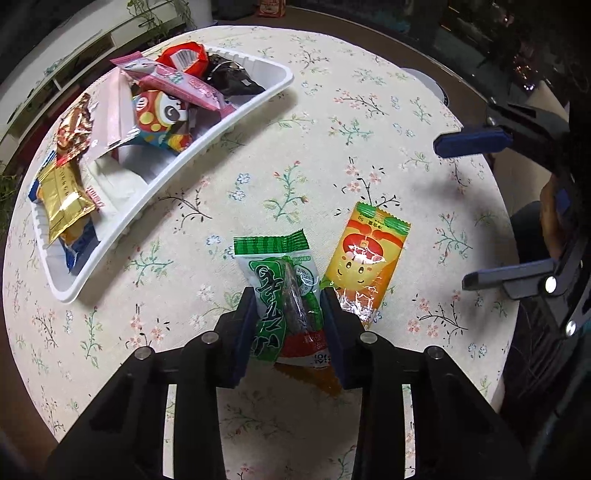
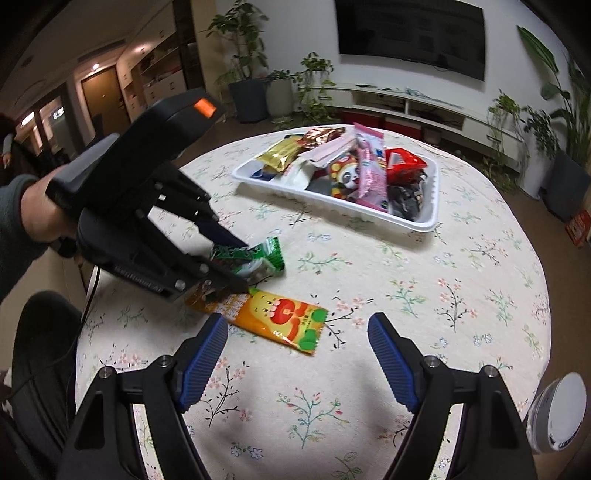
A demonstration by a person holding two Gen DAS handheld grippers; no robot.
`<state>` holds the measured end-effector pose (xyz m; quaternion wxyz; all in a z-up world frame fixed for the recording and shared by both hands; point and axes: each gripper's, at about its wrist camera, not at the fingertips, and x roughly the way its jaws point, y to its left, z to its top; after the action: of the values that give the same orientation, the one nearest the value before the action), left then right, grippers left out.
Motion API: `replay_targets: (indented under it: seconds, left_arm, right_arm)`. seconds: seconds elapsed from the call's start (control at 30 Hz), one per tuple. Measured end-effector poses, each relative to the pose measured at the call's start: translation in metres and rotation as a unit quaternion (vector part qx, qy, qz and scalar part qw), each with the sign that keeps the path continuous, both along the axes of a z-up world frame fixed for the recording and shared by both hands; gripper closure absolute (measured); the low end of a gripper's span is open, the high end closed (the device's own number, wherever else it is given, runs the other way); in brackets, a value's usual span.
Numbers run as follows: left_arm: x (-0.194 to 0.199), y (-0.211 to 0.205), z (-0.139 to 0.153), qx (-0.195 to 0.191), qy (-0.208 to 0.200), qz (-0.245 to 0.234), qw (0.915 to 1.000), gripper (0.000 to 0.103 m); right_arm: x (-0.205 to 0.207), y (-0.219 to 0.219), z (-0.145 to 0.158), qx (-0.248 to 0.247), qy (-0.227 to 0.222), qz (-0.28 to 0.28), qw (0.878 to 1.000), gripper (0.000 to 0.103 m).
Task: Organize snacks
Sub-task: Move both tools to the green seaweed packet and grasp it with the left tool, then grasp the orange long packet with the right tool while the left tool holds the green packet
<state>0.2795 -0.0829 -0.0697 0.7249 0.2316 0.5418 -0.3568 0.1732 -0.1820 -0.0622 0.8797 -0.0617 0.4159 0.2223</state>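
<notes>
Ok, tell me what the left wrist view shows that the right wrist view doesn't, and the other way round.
Only the left wrist view: the left gripper from above, its pads against the green snack packet, and the red box beyond the table.

Only the right wrist view: the hand holding the left gripper, the wall screen, the potted plants and the media shelf.

Both: the white tray full of snacks, the orange snack packet, the floral tablecloth and the open right gripper.

Left tongs (image 1: pixel 290 314) closed on a green snack packet (image 1: pixel 280 291), orange packet (image 1: pixel 365 258) just beside it, floral tabletop (image 1: pixel 258 177), white tray (image 1: pixel 207 147) of wrapped snacks upper left, right tongs (image 1: pixel 469 210) spread wide at right edge.
</notes>
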Motion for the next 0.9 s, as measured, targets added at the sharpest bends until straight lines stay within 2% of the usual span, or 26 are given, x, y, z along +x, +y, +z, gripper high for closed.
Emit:
replay_targets:
  seconds: [0.27,0.53,0.73,0.9]
  left_arm:
    - [-0.002,0.015,0.003,-0.003,-0.011,0.023,0.9997,0.076]
    - [-0.005,0.035,0.012,-0.011,-0.015,0.038,0.9991,0.076]
    - [-0.014,0.059,0.017,-0.028,-0.016,0.063,0.9975,0.076]
    - [-0.029,0.085,0.018,-0.047,-0.016,0.093,0.9944,0.076]
  right_arm:
    - [-0.001,0.005,-0.002,-0.009,-0.001,0.006,1.0,0.022]
    - [-0.001,0.013,-0.002,-0.013,-0.01,0.03,0.999,0.022]
    - [0.004,0.029,-0.005,-0.033,-0.023,0.091,0.995,0.022]
    - [0.012,0.047,-0.012,-0.069,-0.013,0.172,0.983,0.023]
